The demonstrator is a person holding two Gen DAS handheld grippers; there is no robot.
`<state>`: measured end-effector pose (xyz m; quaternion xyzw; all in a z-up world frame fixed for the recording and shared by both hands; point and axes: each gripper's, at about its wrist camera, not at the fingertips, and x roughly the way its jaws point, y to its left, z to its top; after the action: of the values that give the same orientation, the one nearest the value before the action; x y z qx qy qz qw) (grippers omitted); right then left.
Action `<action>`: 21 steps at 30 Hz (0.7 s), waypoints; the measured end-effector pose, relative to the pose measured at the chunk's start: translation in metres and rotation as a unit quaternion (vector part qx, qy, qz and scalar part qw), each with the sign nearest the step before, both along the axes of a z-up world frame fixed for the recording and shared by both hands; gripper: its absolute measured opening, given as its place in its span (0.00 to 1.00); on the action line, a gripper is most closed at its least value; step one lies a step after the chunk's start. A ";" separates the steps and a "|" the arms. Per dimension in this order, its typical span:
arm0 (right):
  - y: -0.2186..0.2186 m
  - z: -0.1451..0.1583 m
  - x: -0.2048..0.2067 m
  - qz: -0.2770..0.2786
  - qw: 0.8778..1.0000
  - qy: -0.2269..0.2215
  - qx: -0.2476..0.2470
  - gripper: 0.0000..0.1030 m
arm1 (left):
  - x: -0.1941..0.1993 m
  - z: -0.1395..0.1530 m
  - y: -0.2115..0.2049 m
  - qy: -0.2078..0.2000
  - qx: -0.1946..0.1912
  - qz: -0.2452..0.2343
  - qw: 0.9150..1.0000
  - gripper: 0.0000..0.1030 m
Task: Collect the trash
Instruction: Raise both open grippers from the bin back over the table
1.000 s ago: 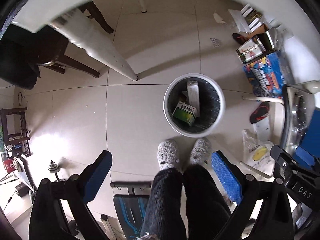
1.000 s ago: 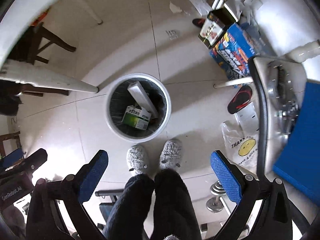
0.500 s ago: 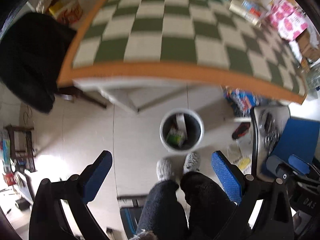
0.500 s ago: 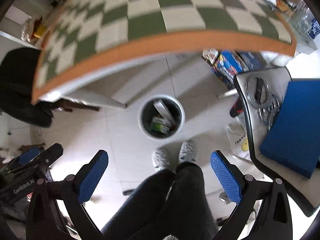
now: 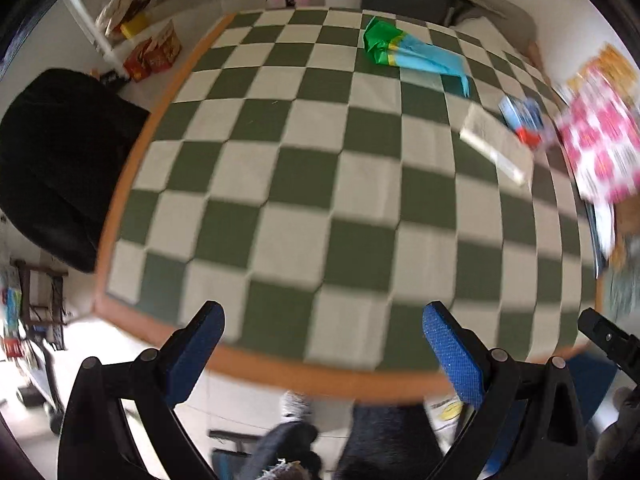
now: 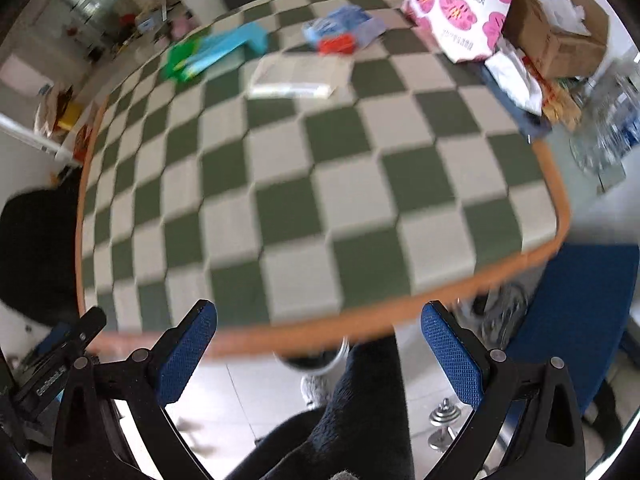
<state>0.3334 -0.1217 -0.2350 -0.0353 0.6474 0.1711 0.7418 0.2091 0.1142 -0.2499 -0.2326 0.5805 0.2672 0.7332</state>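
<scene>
Flat clear plastic packet (image 5: 496, 145) lying far right on green-and-white checkered table (image 5: 304, 208), long axis diagonal, beside blue-red wrapper (image 5: 522, 118). Left gripper (image 5: 320, 344) and right gripper (image 6: 318, 340) spread wide, empty. Bin view swapped for tabletop.

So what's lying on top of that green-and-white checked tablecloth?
On the checked tablecloth: a green-and-blue wrapper, a flat clear packet, a small blue-and-red pack and a pink-flowered bag. Whatever lies beneath the bag is hidden.

wrapper (image 5: 412, 50) far on table (image 5: 280, 184) | flat packet (image 5: 496, 144) right of it | pouch (image 5: 522, 118) behind packet
</scene>
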 end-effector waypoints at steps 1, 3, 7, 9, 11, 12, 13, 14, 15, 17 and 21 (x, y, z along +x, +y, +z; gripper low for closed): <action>0.000 -0.003 0.030 -0.006 1.000 0.000 -0.006 1.00 | 0.018 -0.001 0.003 0.003 -0.014 0.010 1.000 0.99; 0.001 -0.009 0.076 -0.012 1.000 -0.005 -0.015 1.00 | 0.062 -0.009 0.007 0.014 -0.043 0.030 0.999 0.99; -0.003 -0.034 0.171 -0.038 0.998 -0.012 -0.044 1.00 | 0.155 -0.036 0.011 0.043 -0.111 0.070 0.990 0.99; -0.009 -0.049 0.205 -0.059 0.997 -0.004 -0.050 1.00 | 0.188 -0.050 0.012 0.049 -0.151 0.094 0.983 0.97; -0.014 -0.064 0.231 -0.083 0.995 0.004 -0.050 1.00 | 0.219 -0.069 0.016 0.054 -0.202 0.130 0.969 0.97; -0.017 -0.071 0.242 -0.095 0.994 0.010 -0.051 1.00 | 0.232 -0.079 0.017 0.056 -0.224 0.147 0.962 0.97; -0.019 -0.080 0.255 -0.109 0.993 0.017 -0.048 1.00 | 0.245 -0.090 0.019 0.061 -0.243 0.167 0.954 0.97; -0.021 -0.085 0.259 -0.116 0.992 0.021 -0.046 1.00 | 0.254 -0.098 0.020 0.065 -0.258 0.184 0.946 0.97; -0.023 -0.092 0.267 -0.127 0.990 0.029 -0.043 1.00 | 0.261 -0.106 0.022 0.067 -0.273 0.203 0.938 0.97; -0.026 -0.103 0.278 -0.144 0.988 0.041 -0.039 1.00 | 0.276 -0.122 0.025 0.078 -0.289 0.239 0.924 0.97; -0.032 -0.115 0.293 -0.171 0.983 0.050 -0.034 1.00 | 0.292 -0.138 0.030 0.108 -0.276 0.274 0.915 0.94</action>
<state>0.6260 -0.1536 -0.3501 0.0598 0.6857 0.0213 0.7251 0.5011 0.1440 -0.3883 -0.5452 0.6203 0.3108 0.4706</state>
